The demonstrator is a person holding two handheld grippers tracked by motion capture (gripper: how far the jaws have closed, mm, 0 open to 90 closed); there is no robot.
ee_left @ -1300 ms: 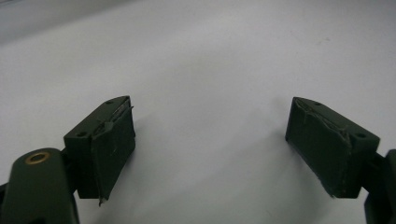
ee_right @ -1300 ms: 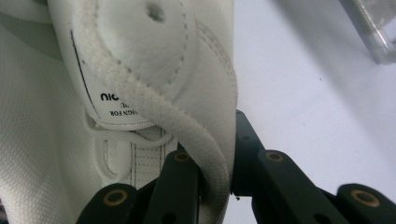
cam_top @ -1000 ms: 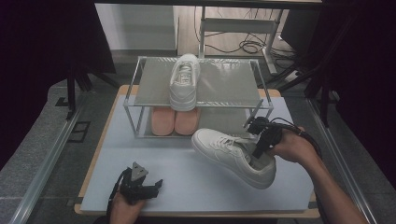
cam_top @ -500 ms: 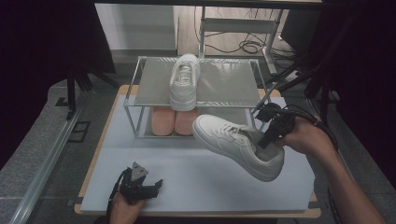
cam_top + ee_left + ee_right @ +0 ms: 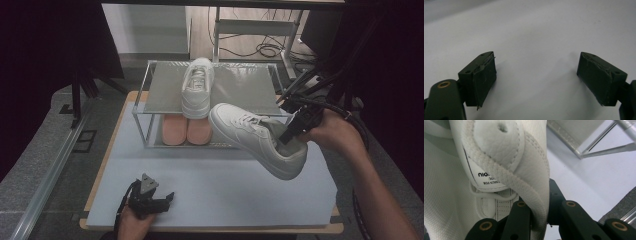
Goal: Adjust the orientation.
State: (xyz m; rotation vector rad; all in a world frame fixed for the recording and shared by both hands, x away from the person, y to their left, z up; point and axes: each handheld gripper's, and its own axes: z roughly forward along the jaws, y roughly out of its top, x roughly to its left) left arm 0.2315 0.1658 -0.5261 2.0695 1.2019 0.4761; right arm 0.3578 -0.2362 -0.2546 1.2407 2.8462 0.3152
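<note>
A white sneaker hangs tilted above the blue-grey mat, its toe pointing toward the rack. My right gripper is shut on the shoe's side wall near the opening. In the right gripper view the white sneaker fills the frame and both jaws clamp its padded collar edge. A second white sneaker rests on the top shelf of the metal rack. My left gripper rests low at the mat's front edge. Its jaws in the left gripper view stand open over bare mat.
Two pink insoles or soles lie on the rack's lower level. The rack's right half of the top shelf is bare. Black tripod legs and cables stand behind the right hand. A wooden table edge borders the mat.
My right gripper has lifted the white sneaker off the mat and carried it up and slightly toward the rack. The left gripper has stayed put.
</note>
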